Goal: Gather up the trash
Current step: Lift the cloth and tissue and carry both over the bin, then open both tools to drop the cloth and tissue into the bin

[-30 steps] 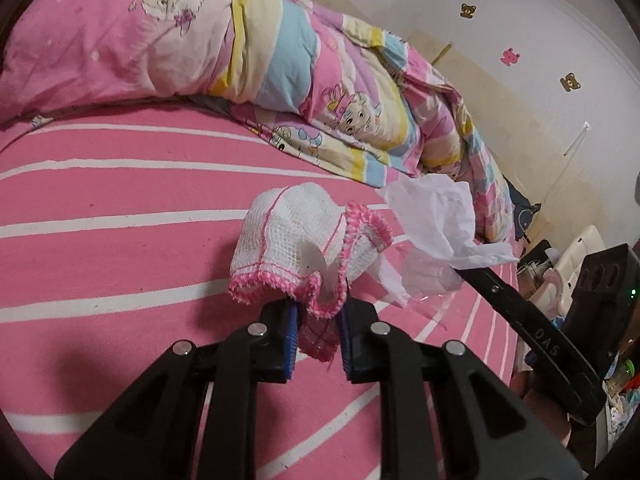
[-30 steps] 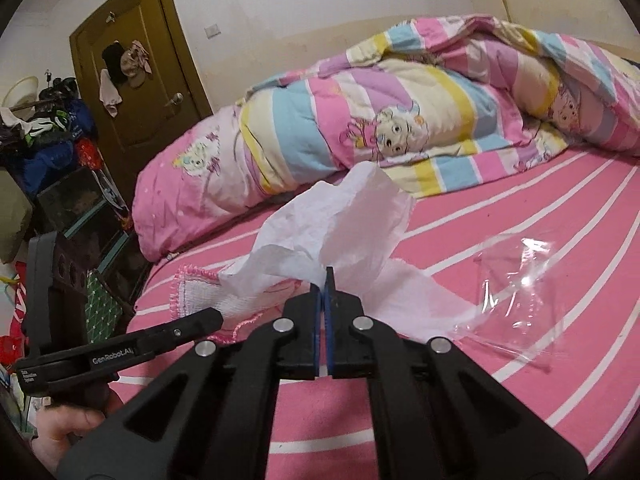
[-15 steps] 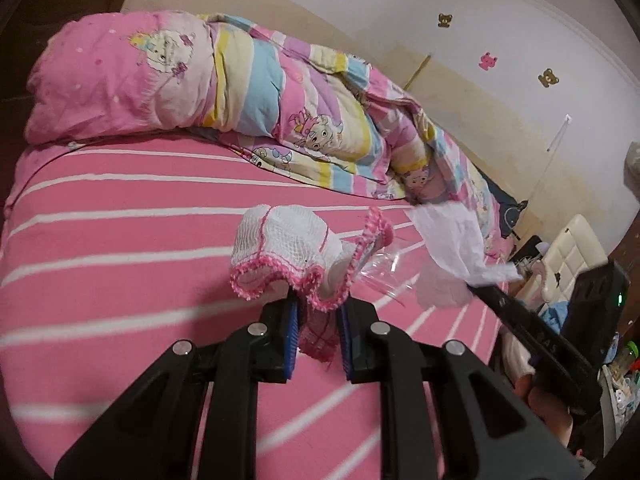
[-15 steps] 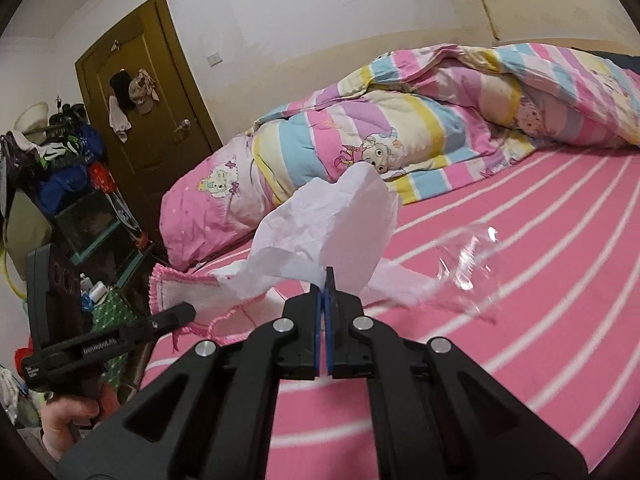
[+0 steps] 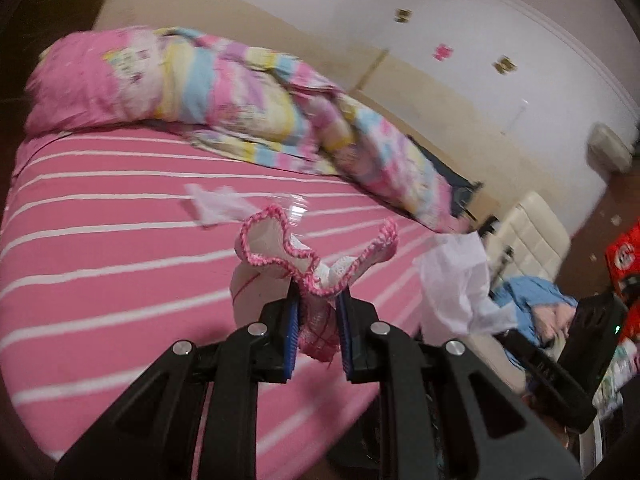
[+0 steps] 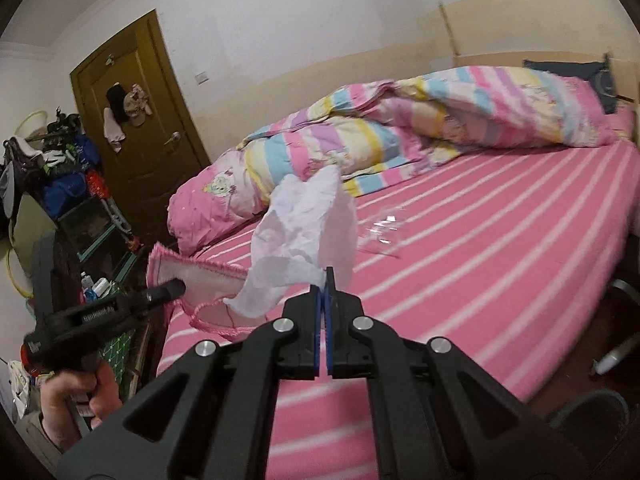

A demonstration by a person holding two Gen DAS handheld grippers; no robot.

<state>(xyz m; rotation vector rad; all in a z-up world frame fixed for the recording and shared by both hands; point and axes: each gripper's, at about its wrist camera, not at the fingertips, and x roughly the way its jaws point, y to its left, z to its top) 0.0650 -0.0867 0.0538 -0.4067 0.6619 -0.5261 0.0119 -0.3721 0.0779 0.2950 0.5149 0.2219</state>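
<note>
Striped pink bed (image 5: 120, 240), crumpled tissue (image 6: 308, 224)

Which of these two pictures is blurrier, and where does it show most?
Left wrist view: blurrier, quilt print and wall stickers smeared, while the left tool and pink-edged cloth stay sharp. Right wrist view: crisper, door clear, fisheye bending the bed stripes.
</note>
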